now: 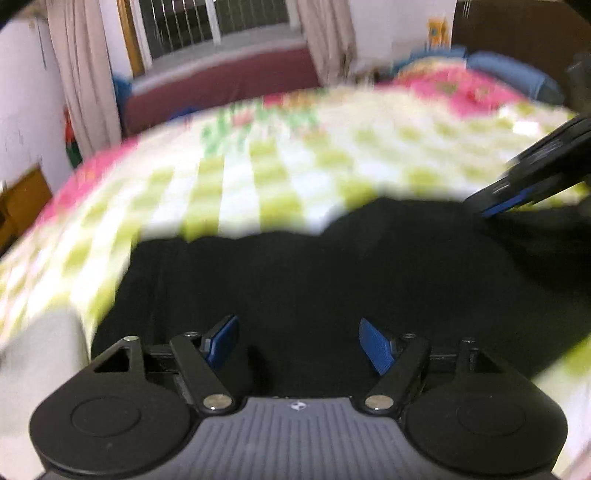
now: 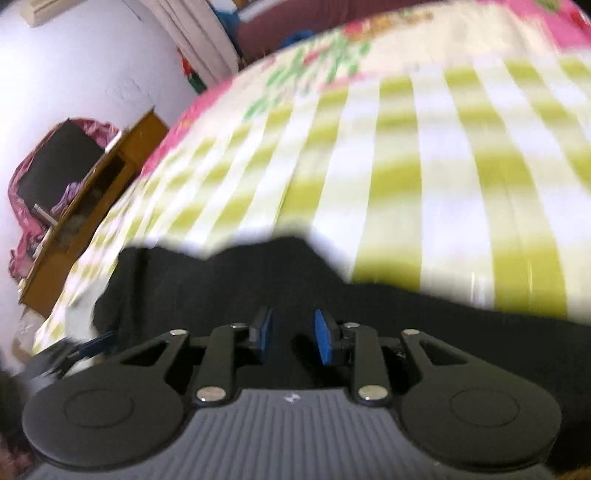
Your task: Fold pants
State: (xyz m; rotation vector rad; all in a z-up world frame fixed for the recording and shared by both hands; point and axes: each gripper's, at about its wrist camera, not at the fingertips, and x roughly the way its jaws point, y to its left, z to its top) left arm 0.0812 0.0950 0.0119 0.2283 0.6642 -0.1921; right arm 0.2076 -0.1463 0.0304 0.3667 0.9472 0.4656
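Black pants (image 1: 332, 266) lie on a bed with a green and white checked cover (image 1: 258, 184). My left gripper (image 1: 298, 341) is open, its blue pads wide apart, just above the near part of the pants. My right gripper (image 2: 293, 334) hovers over the pants (image 2: 240, 288) with its pads a small gap apart; dark cloth shows between them, and I cannot tell whether they pinch it. The right gripper also shows in the left wrist view (image 1: 524, 184) at the far right edge of the pants. Both views are blurred.
A wooden cabinet (image 2: 92, 192) with a dark screen and pink cloth stands left of the bed. A window with curtains (image 1: 207, 22) and a maroon bench lie beyond the bed. Pink flowered bedding and a blue pillow (image 1: 509, 70) are at the far right.
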